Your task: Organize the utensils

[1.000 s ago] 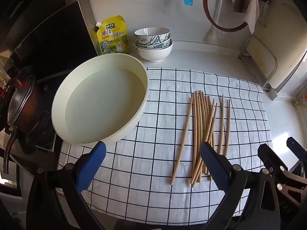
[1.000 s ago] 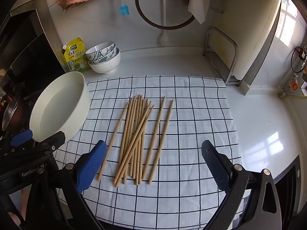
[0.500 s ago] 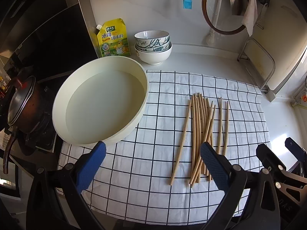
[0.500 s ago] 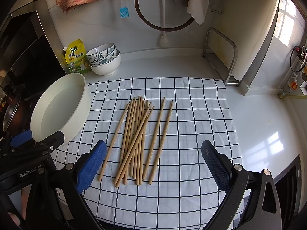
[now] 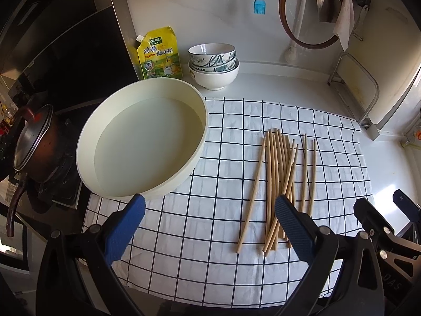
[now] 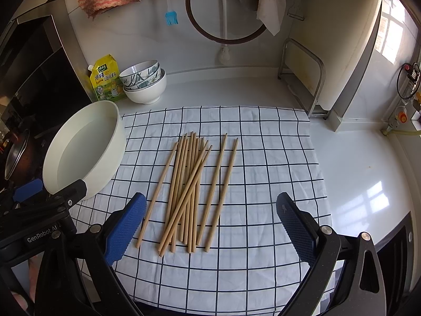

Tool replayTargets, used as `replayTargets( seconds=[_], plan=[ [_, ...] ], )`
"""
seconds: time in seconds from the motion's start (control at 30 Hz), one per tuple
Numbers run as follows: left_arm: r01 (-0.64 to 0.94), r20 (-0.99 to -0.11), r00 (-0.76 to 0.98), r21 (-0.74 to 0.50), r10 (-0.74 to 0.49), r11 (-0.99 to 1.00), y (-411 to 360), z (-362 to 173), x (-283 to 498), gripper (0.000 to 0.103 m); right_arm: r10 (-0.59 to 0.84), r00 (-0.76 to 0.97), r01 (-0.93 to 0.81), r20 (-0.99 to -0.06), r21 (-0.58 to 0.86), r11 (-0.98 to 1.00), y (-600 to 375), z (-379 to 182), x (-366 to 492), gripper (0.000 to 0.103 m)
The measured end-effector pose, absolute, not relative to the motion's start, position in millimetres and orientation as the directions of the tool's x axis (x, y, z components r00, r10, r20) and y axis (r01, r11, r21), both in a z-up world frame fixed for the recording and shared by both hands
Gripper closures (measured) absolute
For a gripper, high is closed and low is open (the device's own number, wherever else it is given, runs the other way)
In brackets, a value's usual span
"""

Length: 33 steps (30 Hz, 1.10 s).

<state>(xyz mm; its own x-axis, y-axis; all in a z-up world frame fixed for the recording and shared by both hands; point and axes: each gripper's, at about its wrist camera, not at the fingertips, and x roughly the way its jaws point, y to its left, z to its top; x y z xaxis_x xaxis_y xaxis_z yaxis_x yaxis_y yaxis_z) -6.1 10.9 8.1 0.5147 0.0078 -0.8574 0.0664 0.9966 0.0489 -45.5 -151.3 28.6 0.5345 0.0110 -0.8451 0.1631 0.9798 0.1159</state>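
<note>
Ahead of the right gripper (image 6: 210,226), between its two spread blue fingers (image 6: 126,226), the chopsticks (image 6: 189,192) lay on a checked cloth (image 6: 263,184) on the white worktop (image 6: 355,163). About a dozen sticks showed: one alone on the side of the left finger, a tangled cluster in the middle where several crossed so the exact count could not be told, and two set apart and parallel toward the right finger. The fingers stood wide open and held nothing, hovering just short of the sticks' near ends.

The left gripper (image 5: 210,229) was likewise wide open and empty, its right finger (image 5: 292,226) overlapping the near ends of the cluster in its view, its left finger near the rim of one round cream basin (image 5: 194,155). The basin sat beyond that finger, partly on the cloth's edge, and appeared empty. Farther off stood three stacked bowls (image 5: 213,65), with one yellow pouch (image 5: 160,54) just beside them. One dark pot (image 5: 34,144) sat well off to the left of the fingers, and one blue brush (image 5: 259,2) hung on the wall.
</note>
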Motion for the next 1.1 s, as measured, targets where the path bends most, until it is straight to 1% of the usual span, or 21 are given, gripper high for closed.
replayTargets(
  seconds=[1.1],
  plan=[
    [0.065,-0.854,0.520,0.050,0.009,0.997,13.4,9.5,-4.3,0.006,0.007,0.542,0.160,-0.840,0.112,0.981,-152.3,30.7,-45.2,0.009]
  ],
)
